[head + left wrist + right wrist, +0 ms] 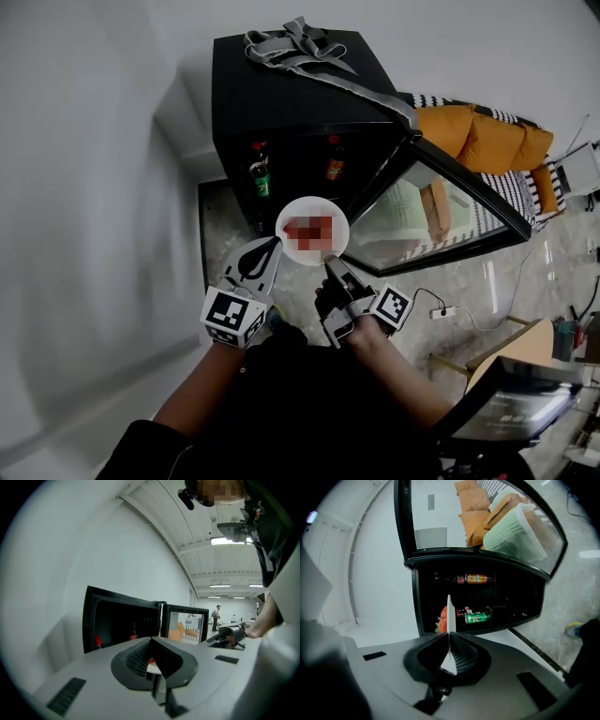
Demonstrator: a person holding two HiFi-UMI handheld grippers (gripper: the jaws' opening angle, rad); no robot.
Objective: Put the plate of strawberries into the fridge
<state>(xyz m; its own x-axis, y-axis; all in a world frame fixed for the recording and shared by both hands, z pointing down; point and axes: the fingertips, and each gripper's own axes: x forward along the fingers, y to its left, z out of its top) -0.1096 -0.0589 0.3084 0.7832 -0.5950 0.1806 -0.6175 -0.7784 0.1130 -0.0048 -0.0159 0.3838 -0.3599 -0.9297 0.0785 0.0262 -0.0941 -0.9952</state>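
A white plate [292, 215] of red strawberries [310, 230] hangs in front of the open black fridge [281, 103], level with its lower shelf. My left gripper [275, 244] is shut on the plate's left rim, and a bit of white plate [153, 668] shows between its jaws [152, 645]. My right gripper [330, 263] is shut on the near right rim. In the right gripper view the plate [449, 613] stands edge-on between the closed jaws [449, 638], with strawberries [443, 618] on its left face.
The fridge's glass door [441, 202] swings out to the right. Bottles [260, 173] and a green can [476, 617] lie inside. Grey straps [300, 47] lie on the fridge top. Orange cushions [487, 136], a power strip [442, 311] and a wooden piece [511, 347] are on the right.
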